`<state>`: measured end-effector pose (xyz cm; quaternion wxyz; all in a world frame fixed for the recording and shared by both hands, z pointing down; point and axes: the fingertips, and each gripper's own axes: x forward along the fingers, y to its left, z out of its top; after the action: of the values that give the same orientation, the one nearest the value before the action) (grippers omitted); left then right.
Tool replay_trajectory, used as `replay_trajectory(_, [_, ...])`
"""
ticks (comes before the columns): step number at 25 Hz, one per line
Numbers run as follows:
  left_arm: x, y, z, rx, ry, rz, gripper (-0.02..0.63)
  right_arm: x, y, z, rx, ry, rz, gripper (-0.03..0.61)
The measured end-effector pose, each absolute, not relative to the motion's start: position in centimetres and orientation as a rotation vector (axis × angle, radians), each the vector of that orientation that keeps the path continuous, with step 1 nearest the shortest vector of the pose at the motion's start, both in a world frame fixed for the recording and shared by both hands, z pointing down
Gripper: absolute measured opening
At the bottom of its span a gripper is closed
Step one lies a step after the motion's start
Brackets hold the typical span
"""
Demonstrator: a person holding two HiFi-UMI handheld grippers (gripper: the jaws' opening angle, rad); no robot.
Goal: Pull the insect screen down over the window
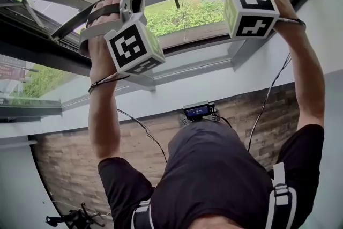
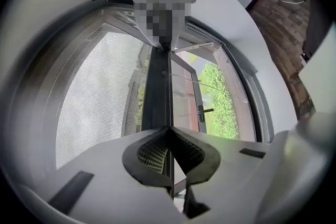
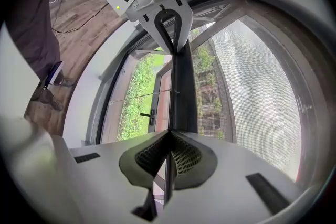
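Indoors at a white window sill (image 1: 177,91) above brown flooring (image 1: 69,169). Clamped shut on the insect screen's dark bar (image 2: 157,86) with left gripper (image 2: 169,132) and right gripper (image 3: 169,134). Hazy beyond the mesh (image 2: 94,102).

Daylit window over a plank floor

Ahead of me a dark-framed window (image 1: 32,43) lets in soft daylight, with a green hedge (image 1: 179,16) outside. Under it runs a plain white wall (image 1: 161,96), and the brown plank floor (image 1: 69,169) at the wall's foot carries a small lit-screen device (image 1: 196,110).
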<state>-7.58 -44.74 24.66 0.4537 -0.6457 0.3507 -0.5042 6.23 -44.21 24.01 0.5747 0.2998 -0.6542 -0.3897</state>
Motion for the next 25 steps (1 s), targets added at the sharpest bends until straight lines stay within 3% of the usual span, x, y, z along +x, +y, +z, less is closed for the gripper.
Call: replay_trajectory(25, [-7.5,-44.7,34.8,-1.663,0.813,-1.330,0.017,6.3,-44.1,34.0,0.645,-1.567,-0.801,0.015])
